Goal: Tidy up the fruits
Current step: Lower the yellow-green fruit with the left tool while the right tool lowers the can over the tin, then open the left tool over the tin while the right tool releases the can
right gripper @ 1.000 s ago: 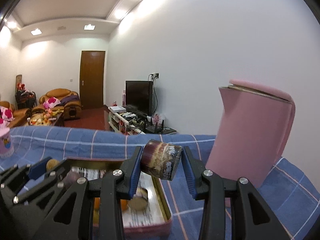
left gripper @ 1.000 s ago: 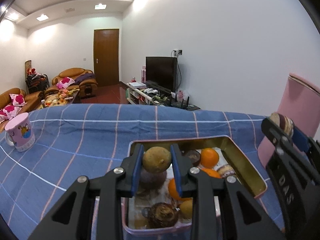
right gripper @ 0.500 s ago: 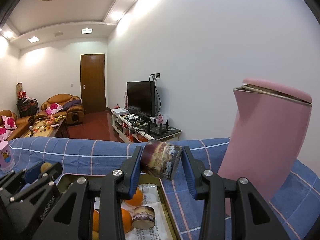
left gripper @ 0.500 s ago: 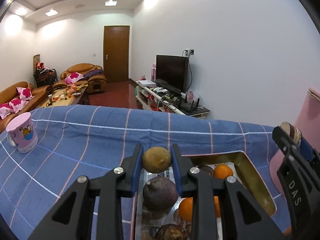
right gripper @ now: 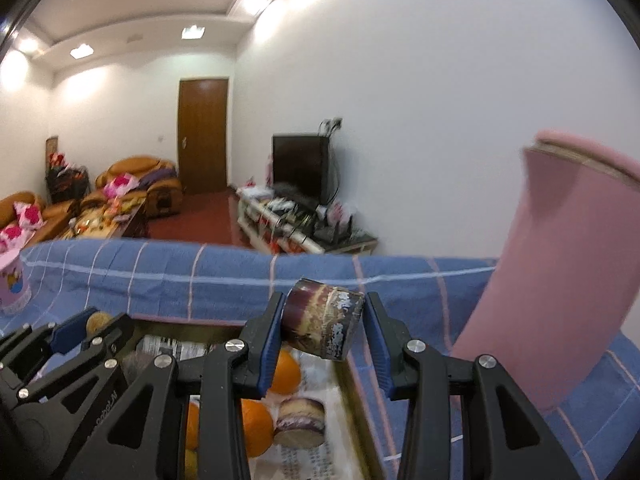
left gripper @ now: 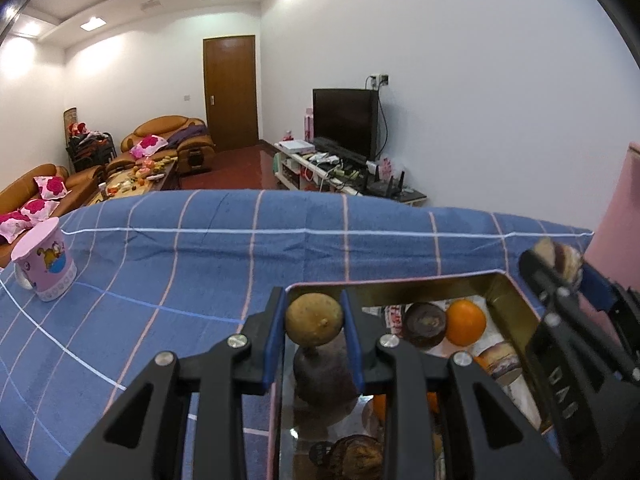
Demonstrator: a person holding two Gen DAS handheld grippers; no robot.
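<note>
Your 2 wrist cameras both look forward and slightly down, close over the gold tin (left gripper: 516, 300), left from its near-left side, right from its near-right, sharing the tin (right gripper: 352, 392) and the room beyond.

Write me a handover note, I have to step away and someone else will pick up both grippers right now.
Left gripper: shut on a round yellow-brown fruit, held above the near left corner of the tin tray.
Right gripper: shut on a purple-brown cut chunk, held over the tray's right rim.
Tray, on the blue checked cloth: holds oranges, a large dark purple fruit, and more purple chunks.
Nearby: pink jug to the right, pink cup far left.
Done: neither held piece is set down yet.
Left: place both pieces, then sort the rest.
</note>
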